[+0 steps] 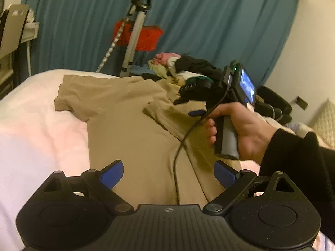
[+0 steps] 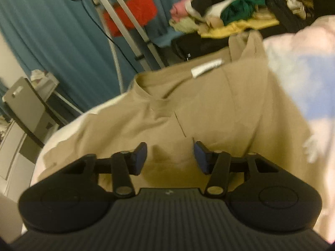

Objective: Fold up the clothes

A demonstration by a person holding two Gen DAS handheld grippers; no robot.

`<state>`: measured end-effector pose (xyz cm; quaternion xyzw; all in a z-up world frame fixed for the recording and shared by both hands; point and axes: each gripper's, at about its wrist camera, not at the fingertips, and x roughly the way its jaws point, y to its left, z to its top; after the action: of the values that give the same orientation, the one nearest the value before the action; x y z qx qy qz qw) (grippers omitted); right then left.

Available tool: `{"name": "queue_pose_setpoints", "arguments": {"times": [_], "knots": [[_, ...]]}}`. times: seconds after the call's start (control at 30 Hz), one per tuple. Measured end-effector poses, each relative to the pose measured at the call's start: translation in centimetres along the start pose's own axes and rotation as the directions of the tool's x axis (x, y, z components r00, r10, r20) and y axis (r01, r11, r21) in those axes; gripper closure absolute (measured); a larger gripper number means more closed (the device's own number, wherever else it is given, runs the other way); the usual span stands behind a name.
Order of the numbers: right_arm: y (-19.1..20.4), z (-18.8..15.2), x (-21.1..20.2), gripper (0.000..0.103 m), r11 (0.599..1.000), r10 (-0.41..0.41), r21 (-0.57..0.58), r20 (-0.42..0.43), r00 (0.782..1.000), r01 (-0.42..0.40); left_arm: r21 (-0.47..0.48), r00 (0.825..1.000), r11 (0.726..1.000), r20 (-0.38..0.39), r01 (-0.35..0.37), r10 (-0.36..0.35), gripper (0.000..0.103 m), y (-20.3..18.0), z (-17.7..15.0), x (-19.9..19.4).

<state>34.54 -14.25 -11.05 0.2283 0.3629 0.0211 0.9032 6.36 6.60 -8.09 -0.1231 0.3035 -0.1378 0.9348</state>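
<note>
Where tan shirt ends: clothes pile, tripod beyond.

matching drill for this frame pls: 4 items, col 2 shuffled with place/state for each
Column 1:
1. tan short-sleeved T-shirt
2. red plastic crate
3. heap of mixed unfolded clothes
4. left gripper

Column 2:
A. piled at the far end, beyond the shirt
B. jaws open, nothing between them
C. spread out on the pale pink bed sheet
D. behind the silver tripod legs, against the teal curtain

Pairs: 1-C, 2-D, 3-A, 4-B
</note>
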Motion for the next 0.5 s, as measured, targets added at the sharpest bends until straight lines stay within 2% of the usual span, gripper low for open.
{"name": "queue_pose_setpoints", "arguments": {"times": [0.03,0.13,0.23,0.33,0.43,0.5], "knots": [[0.2,0.1,0.6,0.082,1.000,-0.007,-0.005,-0.004,1.000,0.007,-0.021,1.000,1.000,-0.003,-0.002,0.001,0.008,0.5,0.1,0.6],[1.9,0.3,0.7,0.094,0.996,-0.003,-0.088,0.000,1.000,0.003,-0.094,1.000,0.996,-0.026,0.003,-0.005,0.008,2.1,0.3,2.0],[4.2,1.4,0.3,0.095,0.977,-0.002,-0.214,0.037,0.999,0.010,-0.179,1.000,0.984,-0.016,-0.007,0.004,0.008,3.7,0.7,2.3],[6.2,3.0,0.7,0.095,0.966,0.003,-0.258,0.082,0.997,0.018,-0.245,1.000,0.969,0.001,-0.023,0.024,0.008,4.9,1.0,2.2],[8.3,3.9,1.7,0.093,0.933,-0.013,-0.357,0.105,0.994,0.050,-0.257,0.999,0.965,0.008,-0.050,0.054,0.008,5.4,1.1,1.6],[9.9,3.9,1.8,0.090,0.901,-0.044,-0.421,0.158,0.986,0.108,-0.239,0.997,0.969,0.016,-0.065,0.070,0.008,5.3,1.2,0.9]]}}
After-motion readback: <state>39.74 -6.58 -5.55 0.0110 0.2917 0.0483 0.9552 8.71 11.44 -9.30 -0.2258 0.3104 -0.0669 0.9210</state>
